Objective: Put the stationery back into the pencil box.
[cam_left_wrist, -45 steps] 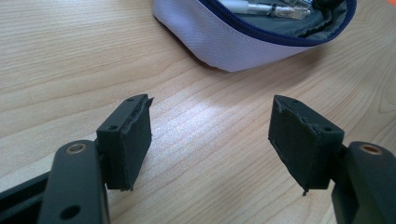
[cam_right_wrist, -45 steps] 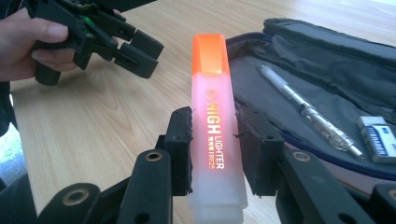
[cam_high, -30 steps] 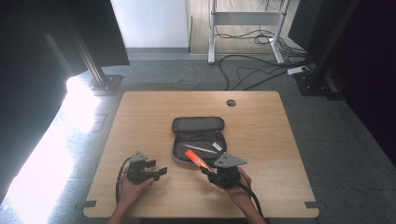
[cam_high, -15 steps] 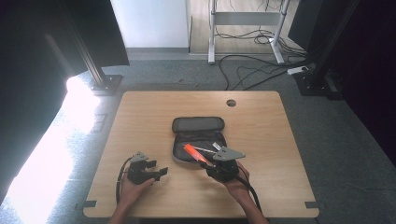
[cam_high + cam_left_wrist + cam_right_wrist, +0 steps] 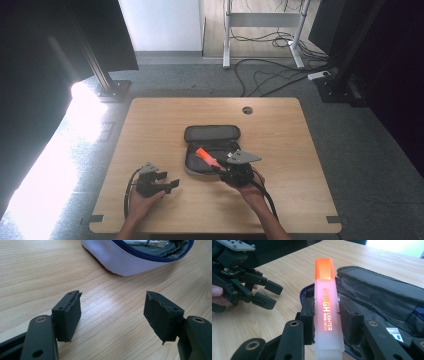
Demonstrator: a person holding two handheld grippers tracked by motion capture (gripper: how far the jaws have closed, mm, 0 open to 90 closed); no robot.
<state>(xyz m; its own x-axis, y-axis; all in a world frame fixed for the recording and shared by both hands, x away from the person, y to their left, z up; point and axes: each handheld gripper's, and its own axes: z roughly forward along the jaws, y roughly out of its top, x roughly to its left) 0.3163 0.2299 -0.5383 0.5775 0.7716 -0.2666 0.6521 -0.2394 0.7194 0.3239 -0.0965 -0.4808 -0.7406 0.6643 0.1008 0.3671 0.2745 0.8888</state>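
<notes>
My right gripper (image 5: 220, 168) is shut on an orange highlighter (image 5: 205, 156), held over the near edge of the open grey pencil case (image 5: 212, 134). In the right gripper view the two pads clamp the highlighter (image 5: 325, 302) at its pale lower body, with the orange cap pointing away over the pencil case (image 5: 382, 295). My left gripper (image 5: 171, 184) rests on the table to the left of the case, open with nothing between its fingers. In its own view, the left gripper (image 5: 113, 312) has bare wood between the jaws, and the pencil case (image 5: 125, 261) with a pen (image 5: 150, 242) inside lies ahead.
The wooden table (image 5: 300, 150) has a round cable hole (image 5: 247, 110) at the back. Cables and a desk frame (image 5: 265, 30) stand on the floor behind. A black post base (image 5: 114, 90) sits off the table's back left corner.
My right gripper has carried the highlighter a little away from the person, further over the pencil case. The left gripper has stayed where it was.
</notes>
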